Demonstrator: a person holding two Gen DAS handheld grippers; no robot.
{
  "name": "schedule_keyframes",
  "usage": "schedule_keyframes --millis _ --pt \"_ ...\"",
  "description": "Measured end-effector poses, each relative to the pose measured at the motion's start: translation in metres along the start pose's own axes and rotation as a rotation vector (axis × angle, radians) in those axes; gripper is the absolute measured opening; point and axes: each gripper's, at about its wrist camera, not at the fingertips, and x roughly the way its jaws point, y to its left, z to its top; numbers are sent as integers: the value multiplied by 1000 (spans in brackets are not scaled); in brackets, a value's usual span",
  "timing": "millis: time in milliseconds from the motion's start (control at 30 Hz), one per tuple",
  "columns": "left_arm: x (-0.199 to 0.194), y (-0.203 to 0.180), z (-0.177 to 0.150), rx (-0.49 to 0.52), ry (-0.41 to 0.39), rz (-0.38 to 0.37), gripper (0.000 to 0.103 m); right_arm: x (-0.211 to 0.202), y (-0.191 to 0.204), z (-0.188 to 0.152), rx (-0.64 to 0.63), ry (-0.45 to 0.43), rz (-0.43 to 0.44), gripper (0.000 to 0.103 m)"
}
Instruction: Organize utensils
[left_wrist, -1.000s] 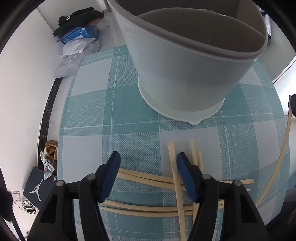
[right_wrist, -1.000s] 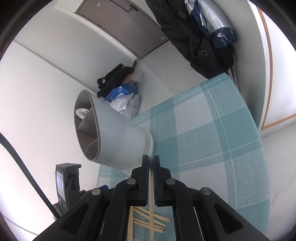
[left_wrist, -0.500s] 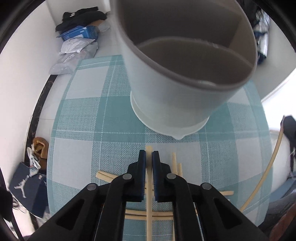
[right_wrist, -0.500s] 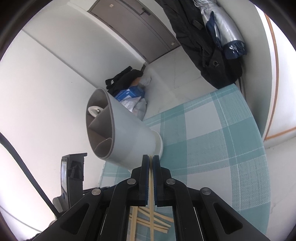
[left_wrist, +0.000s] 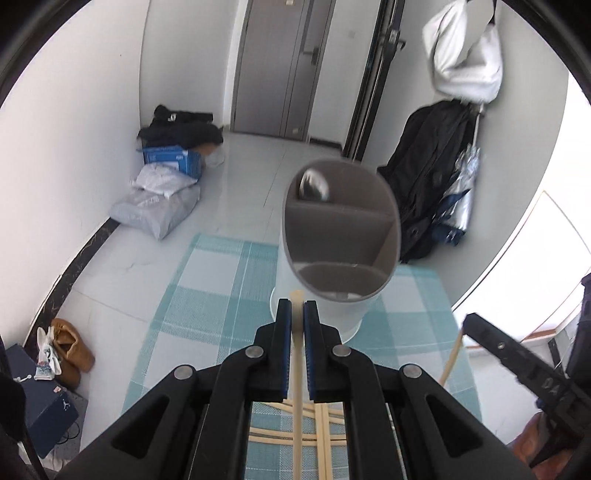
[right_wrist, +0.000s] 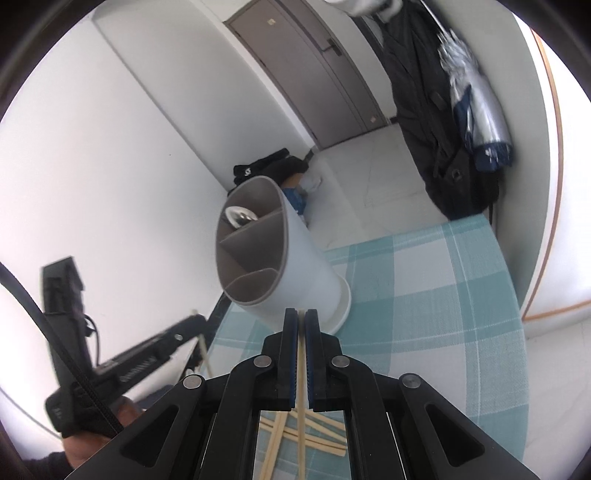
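Observation:
A grey-white utensil holder with inner dividers stands on the teal checked tablecloth; a metal spoon bowl shows in its far compartment. My left gripper is shut on a wooden chopstick, lifted above the cloth in front of the holder. My right gripper is shut on another wooden chopstick, also raised, near the holder. Several loose chopsticks lie crossed on the cloth below; they also show in the left wrist view.
Bags and a blue box lie on the floor by the wall. Dark coats and an umbrella hang at the right. Shoes and a box sit on the floor left of the table. The other gripper shows at the left.
My left gripper closed on a chopstick on the cloth, then lifted it up and back from the holder. My right gripper kept its chopstick and rose slightly.

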Motion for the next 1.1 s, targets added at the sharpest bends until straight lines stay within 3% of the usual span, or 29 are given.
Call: schedule_keyframes --millis 300,433,733,833,1100 --pt "-23 4 0 -40 -64 -19 3 -20 30 -3 -86 -63 -35 3" --pt "-33 8 -1 -77 -72 -36 3 -28 41 -6 -151 -82 -108 3" --pt "-55 14 7 -97 -109 -65 3 -43 52 -10 -176 -117 -130 2" --pt "-64 20 10 -129 -136 -82 3 -46 61 -14 -234 -134 -179 2" --pt "-76 22 26 -151 -169 -93 3 -50 66 -12 -242 -149 -168 2"
